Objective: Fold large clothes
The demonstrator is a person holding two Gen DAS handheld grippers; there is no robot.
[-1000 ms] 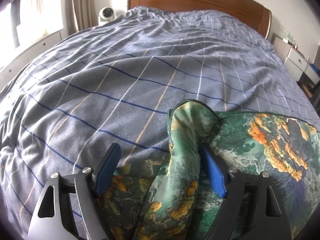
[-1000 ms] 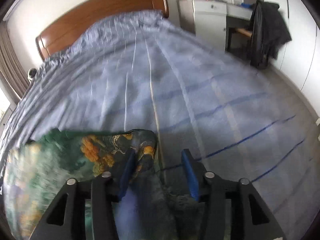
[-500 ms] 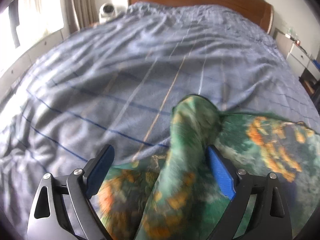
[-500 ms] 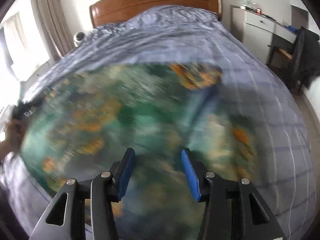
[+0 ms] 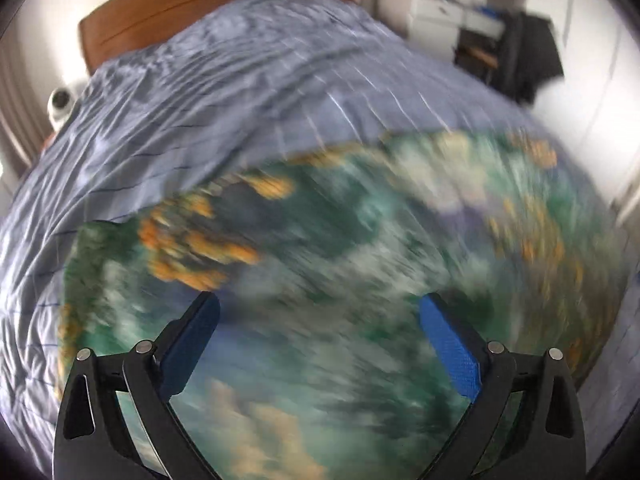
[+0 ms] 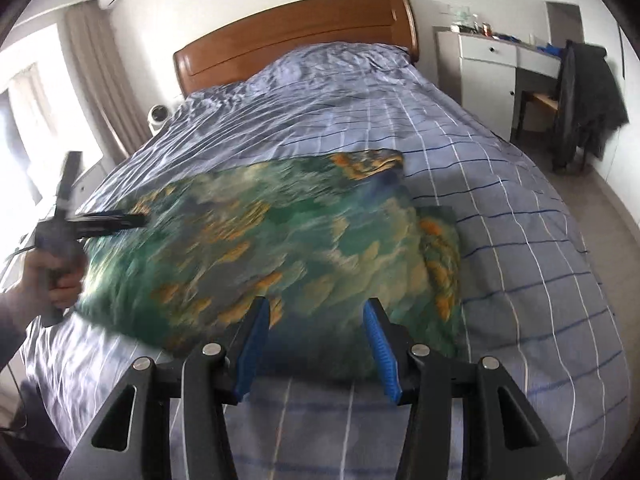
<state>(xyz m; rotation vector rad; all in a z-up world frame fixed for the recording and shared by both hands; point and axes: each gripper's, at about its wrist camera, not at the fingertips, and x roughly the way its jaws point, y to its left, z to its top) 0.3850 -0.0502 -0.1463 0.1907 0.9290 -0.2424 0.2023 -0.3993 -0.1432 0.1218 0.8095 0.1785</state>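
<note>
Left gripper (image 5: 320, 312): one, its two blue-padded jaws spread wide with nothing clamped between them; motion-blurred cloth fills the space beyond.
Left gripper from the right wrist view (image 6: 138, 219): a dark tool at the garment's left edge; whether it touches the cloth there cannot be told through the blur.
Left hand (image 6: 54, 276): one, wrapped around the tool's grip at the left border.
Right gripper (image 6: 316, 320): one, two blue jaws parted with a clear gap, cloth visible beyond the gap and not pinched.
Garment (image 6: 280, 248): one large piece printed in green, teal and orange, spread across the near middle of the bed; its left part is blurred, and whether it is off the cover is unclear.
Garment's right side: one narrower flap (image 6: 440, 256) lies flat on the cover beside the main panel.
Bed cover (image 6: 500, 208): one, blue-grey with white and dark blue grid lines, wrinkled toward the head end.
Headboard (image 6: 296, 40): one, curved brown wood.
White cabinet (image 6: 484, 68): one, right of the bed, small items on top too small to count.
Dark jacket (image 6: 588, 100): one, hanging over a chair by the cabinet.
Small white round device (image 6: 158, 118): one, at the bed's left, near the curtain (image 6: 100, 80).
</note>
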